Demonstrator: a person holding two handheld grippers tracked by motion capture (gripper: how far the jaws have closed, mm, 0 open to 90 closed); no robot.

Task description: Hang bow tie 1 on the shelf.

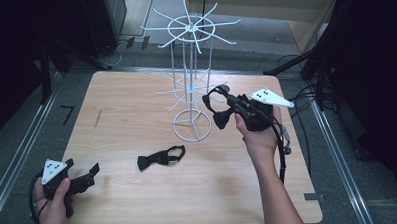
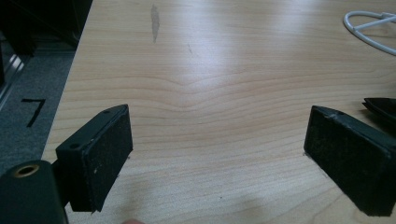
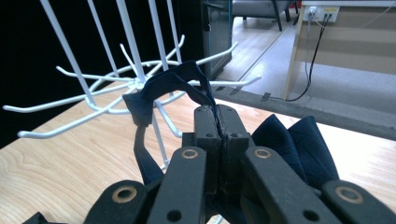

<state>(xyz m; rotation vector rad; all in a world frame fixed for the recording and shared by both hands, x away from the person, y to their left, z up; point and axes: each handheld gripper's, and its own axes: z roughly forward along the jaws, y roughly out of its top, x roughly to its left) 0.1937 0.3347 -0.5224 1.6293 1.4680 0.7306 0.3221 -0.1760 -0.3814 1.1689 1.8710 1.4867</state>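
Note:
A white wire display rack (image 1: pixel 191 82) stands at the back middle of the wooden table (image 1: pixel 136 104). My right gripper (image 1: pixel 230 104) is raised just right of the rack's lower arms, shut on the strap of a dark bow tie (image 1: pixel 220 117). In the right gripper view the jaws (image 3: pixel 218 116) pinch the strap loop (image 3: pixel 173 81), which arches up toward the rack's arms (image 3: pixel 84 100), while the bow (image 3: pixel 294 140) hangs beside the jaws. A second black bow tie (image 1: pixel 160 157) lies flat in front of the rack's base. My left gripper (image 1: pixel 91 176) rests open at the front left corner, nothing between its pads (image 2: pixel 105 158).
The rack's round base ring (image 1: pixel 192 124) sits on the table just behind the lying bow tie, and its edge shows as a ring (image 2: pixel 369 28) in the left gripper view. Dark stands and cables surround the table on the floor. Bare wood stretches across the left half.

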